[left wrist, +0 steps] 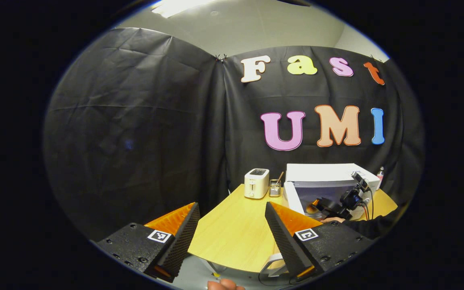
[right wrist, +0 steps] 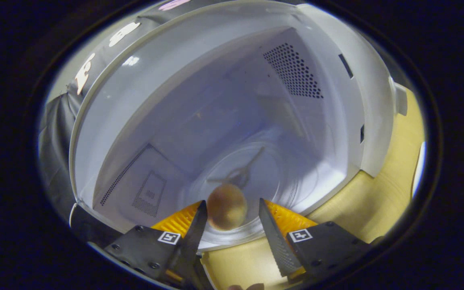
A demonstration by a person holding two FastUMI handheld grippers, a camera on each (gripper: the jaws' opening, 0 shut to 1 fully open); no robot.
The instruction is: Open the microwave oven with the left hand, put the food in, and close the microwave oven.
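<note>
In the right gripper view a round brownish piece of food (right wrist: 226, 206) rests on the glass turntable (right wrist: 292, 177) inside the white microwave (right wrist: 216, 72). My right gripper (right wrist: 232, 201) straddles it, open: the left finger is close to the food and a gap shows at the right finger. In the left gripper view the microwave (left wrist: 328, 172) stands at the far right of the table with its door (left wrist: 292, 197) swung open, and the right gripper (left wrist: 336, 205), held by a hand, reaches into it. My left gripper (left wrist: 232, 205) hangs open and empty over the table's near edge.
A wooden table (left wrist: 232, 229) carries a white toaster (left wrist: 256, 183) and a small wire holder (left wrist: 274, 187) left of the microwave. A small bottle (left wrist: 380, 174) stands behind the microwave's right side. The cavity walls are perforated on both sides.
</note>
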